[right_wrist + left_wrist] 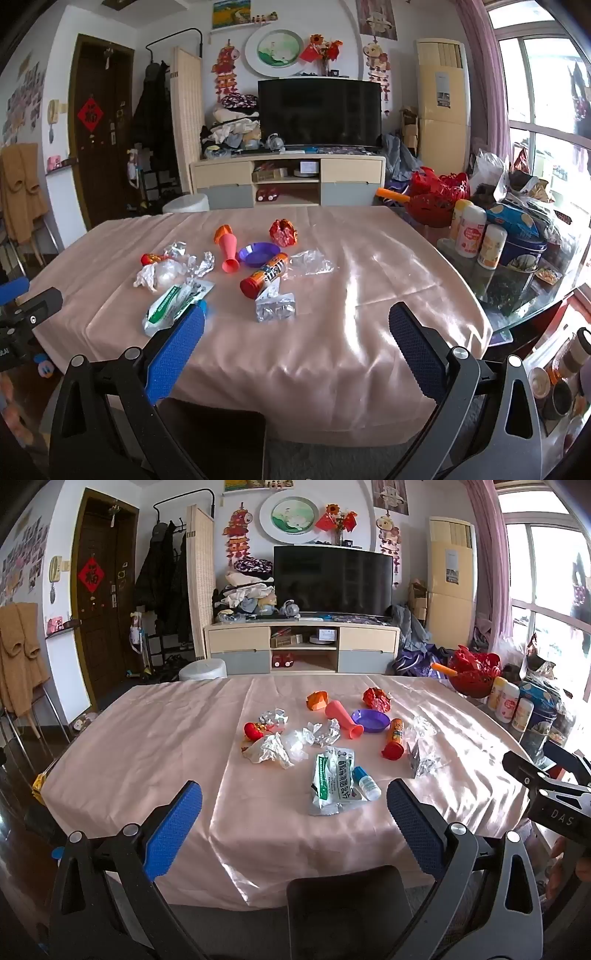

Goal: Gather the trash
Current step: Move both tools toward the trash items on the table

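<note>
Right gripper [295,332] hides green-white packet [173,304] corner

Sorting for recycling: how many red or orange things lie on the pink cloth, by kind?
Tube: 1
Funnel: 1
Folded orange paper: 1
Crumpled red wrapper: 1
Small red wrapper: 1
Total: 5

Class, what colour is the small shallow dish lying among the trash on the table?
The dish is purple; it shows best in the right wrist view.
</note>
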### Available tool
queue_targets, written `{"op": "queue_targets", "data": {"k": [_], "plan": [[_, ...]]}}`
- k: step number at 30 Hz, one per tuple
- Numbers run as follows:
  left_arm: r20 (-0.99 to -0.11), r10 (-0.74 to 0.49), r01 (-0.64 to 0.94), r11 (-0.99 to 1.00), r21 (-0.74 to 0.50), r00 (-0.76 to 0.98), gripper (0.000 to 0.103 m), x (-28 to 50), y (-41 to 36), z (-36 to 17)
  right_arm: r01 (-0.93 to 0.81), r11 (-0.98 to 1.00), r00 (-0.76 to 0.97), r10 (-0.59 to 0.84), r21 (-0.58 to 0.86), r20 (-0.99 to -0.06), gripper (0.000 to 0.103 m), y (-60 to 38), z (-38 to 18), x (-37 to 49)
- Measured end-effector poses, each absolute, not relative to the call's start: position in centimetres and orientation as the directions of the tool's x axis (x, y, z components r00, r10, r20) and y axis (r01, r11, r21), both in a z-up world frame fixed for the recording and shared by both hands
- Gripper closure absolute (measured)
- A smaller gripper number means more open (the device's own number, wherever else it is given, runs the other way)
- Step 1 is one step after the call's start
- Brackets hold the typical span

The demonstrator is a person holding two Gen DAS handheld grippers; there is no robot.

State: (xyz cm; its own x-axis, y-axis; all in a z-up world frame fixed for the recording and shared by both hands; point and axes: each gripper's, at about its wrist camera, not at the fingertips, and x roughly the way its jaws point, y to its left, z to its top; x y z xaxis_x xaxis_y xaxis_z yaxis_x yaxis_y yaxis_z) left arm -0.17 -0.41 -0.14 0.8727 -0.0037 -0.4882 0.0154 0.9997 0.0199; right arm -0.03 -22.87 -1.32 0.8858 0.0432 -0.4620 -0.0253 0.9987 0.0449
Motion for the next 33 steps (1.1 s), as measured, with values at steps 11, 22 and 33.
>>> {"op": "queue_targets", "data": {"k": [11, 22, 33], "plan": [[-0.489, -0.005, 0.016, 1.000, 0.018, 0.872, 0.008, -0.2, -0.4, -0.1, -0.026, 0.998, 0.886, 0.047, 0.052, -0.461, 0.003, -23.1, -1.3, 0.0], [-0.489, -0.006, 0.016, 1.000, 0.016, 0.872, 0.008, -0.2, -0.3, -0.2, -0.026, 0.998, 0.884, 0.047, 0.053, -0.464, 0.003, -22.8, -1.0, 0.3], [-0.497, -0.004, 0.011, 1.000, 0.011, 0.867, 0.008, -0.1, 0.2, -0.6, -0.021, 0.998, 0.876, 0.045, 0.056, -0.480, 0.003, -22.8, -1.8, 0.7]]}}
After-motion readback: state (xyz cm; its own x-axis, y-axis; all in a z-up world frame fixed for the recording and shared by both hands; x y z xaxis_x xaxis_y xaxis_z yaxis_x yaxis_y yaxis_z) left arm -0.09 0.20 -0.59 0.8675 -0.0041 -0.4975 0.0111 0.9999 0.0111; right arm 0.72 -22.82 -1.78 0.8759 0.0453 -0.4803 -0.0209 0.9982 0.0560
